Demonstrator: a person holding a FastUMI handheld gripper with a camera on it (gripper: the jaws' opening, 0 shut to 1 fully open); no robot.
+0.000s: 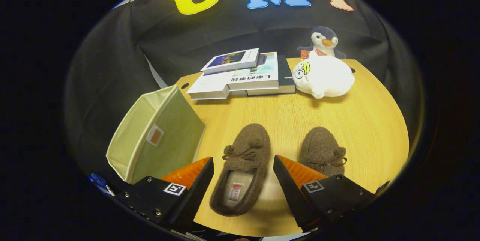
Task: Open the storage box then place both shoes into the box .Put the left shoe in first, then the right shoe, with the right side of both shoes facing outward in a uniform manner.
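The gripper (243, 181) hung over a wooden table (367, 121) with its fingers spread wide, straddling the left shoe (242, 169), which lay between them but apparently untouched, heel toward the camera; contact was hard to judge from above. The stance suggested a grasp being lined up. The right shoe (322, 151) sat just beyond the right finger. The green fabric storage box (157, 136) stood open beside the left finger, ready to receive both.

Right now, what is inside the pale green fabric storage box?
The pale green fabric storage box lies tipped, its opening facing away from the open gripper. Visible inner walls look bare; its deeper part is hidden, so contents can't be confirmed.
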